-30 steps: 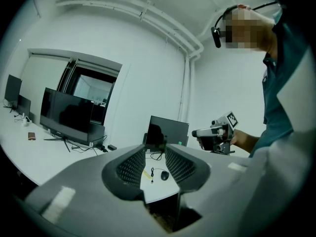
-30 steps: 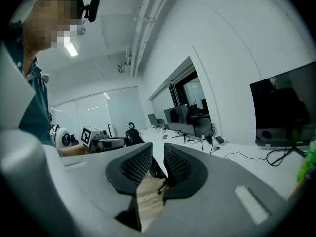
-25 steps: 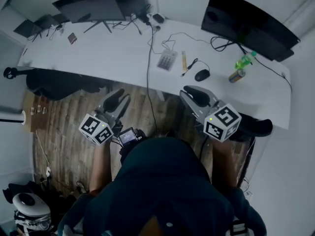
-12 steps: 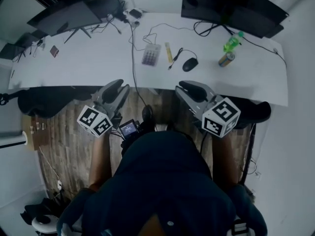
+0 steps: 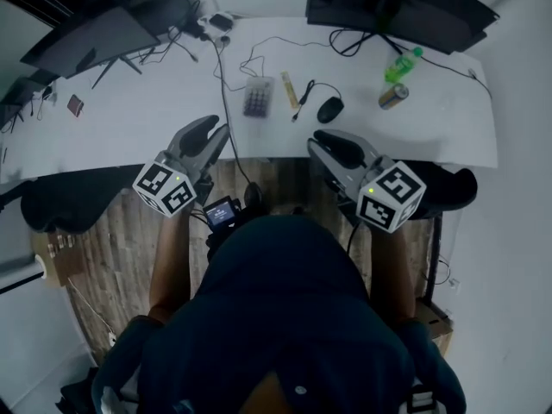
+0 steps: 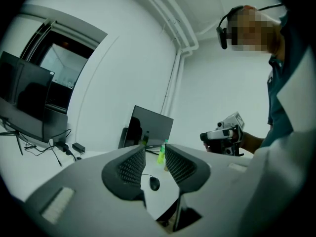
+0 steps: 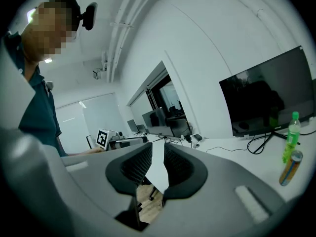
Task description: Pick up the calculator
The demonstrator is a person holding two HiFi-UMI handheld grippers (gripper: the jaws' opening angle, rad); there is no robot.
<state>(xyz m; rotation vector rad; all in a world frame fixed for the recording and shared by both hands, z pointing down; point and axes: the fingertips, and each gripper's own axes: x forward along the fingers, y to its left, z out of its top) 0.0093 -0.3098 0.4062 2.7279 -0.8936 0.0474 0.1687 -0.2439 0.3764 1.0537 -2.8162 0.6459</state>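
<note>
The calculator [image 5: 257, 97], grey with dark keys, lies flat on the white desk [image 5: 155, 119] in the head view, beside a cable. My left gripper [image 5: 210, 134] hovers at the desk's near edge, below and left of the calculator, clearly apart from it. Its jaws stand open with nothing between them [image 6: 154, 154]. My right gripper [image 5: 330, 145] is at the near edge below the mouse, also open and empty [image 7: 158, 149]. Neither gripper view shows the calculator.
A black mouse [image 5: 329, 109], a yellow stick [image 5: 291, 91], a green bottle [image 5: 402, 65] and a can [image 5: 392, 96] lie right of the calculator. Monitors stand at the back right [image 5: 397, 7] and back left [image 5: 95, 33]. Cables cross the desk. Black chairs [image 5: 69, 201] flank me.
Both grippers have come forward to the desk's near edge, the left one farther. The desk and calculator now sit closer in the head view. The jaws kept their gap.
</note>
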